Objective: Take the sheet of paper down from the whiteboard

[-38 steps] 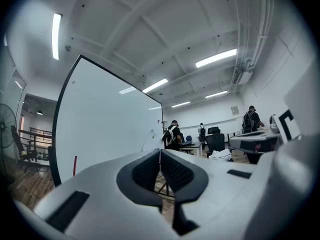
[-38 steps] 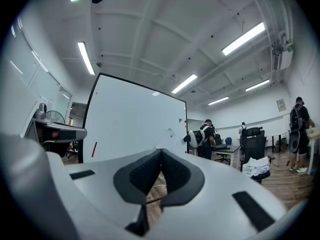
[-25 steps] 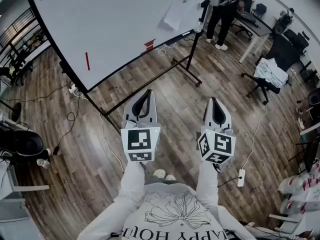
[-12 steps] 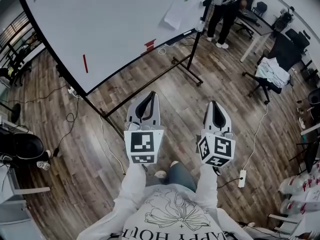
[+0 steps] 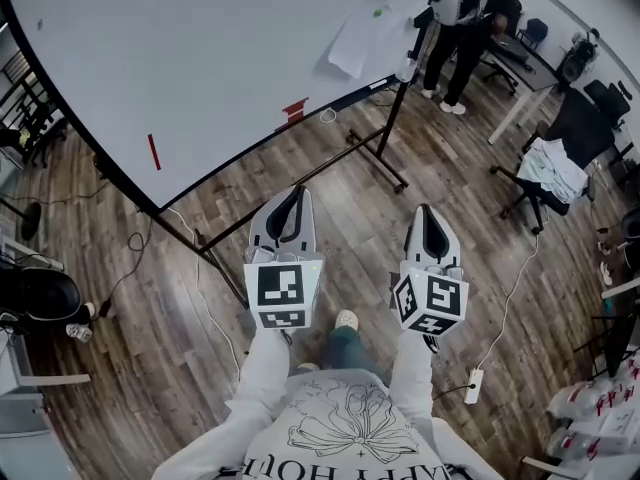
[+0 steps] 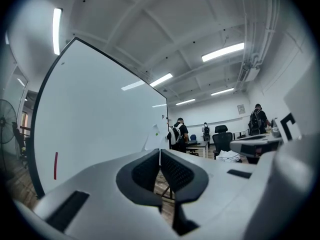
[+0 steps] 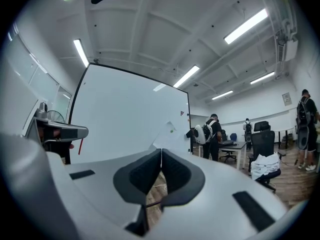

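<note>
The whiteboard point(image 5: 200, 58) stands on a black frame point(image 5: 385, 133) on the wood floor point(image 5: 330, 183). On its face are a sheet of paper point(image 5: 358, 38) near the right edge, under a green dot point(image 5: 378, 12), and a red marker point(image 5: 153, 152) far left. On the floor lies a white power strip point(image 5: 472, 386).

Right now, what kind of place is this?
Most likely an open-plan office or lab workspace. A large whiteboard stands on a floor stand, there are desks with office chairs, strip lights run along the ceiling, and cables trail across the wood-look floor.
</note>
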Tool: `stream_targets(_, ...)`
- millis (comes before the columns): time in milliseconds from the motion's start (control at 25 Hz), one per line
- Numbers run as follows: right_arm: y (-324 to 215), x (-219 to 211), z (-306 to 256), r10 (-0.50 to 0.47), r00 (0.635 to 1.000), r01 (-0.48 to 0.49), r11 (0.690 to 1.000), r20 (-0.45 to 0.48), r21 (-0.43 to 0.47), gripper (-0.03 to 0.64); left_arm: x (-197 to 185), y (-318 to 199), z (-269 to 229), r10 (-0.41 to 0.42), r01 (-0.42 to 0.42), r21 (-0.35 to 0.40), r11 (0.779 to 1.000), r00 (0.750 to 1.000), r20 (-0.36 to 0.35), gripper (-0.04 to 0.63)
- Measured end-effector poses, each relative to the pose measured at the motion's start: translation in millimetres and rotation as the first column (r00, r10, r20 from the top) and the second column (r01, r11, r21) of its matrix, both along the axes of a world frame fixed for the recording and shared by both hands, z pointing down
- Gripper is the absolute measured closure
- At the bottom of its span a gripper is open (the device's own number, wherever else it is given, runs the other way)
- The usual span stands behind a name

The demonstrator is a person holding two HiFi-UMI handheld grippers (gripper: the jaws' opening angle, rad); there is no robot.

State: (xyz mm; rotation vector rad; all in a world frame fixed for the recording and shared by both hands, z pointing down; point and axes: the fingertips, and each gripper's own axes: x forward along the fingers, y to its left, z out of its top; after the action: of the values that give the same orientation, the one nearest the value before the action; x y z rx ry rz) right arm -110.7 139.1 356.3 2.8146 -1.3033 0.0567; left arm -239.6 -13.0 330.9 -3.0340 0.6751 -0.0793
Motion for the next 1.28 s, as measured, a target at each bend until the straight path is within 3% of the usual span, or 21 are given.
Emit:
stream_targets(400,-41.1,131.6,-15.0,-0.100,0.994,0.099,0.995,-0.034,-0.005,0.614,123.9,-27.6,-8.0,-0.089,0.089,0.005,0.996,0.996,-0.008,0.588)
stream_targets(840,-64.0,218.9,3.6,-0.147,0.989,0.147,0.989,-0.001,-0.008,0.614,213.9,-45.8,5.9,-0.125,0.125,-0.001,0.992,0.992,0.026,0.588)
stream_targets(1280,-129.6,322.2,16.5,-0.160,0.987,0.160,0.987,-0.015,-0.014,0.614,315.4,-114.1,20.4,-0.150,0.150,-0.009,0.989,0.989,0.011,0.586)
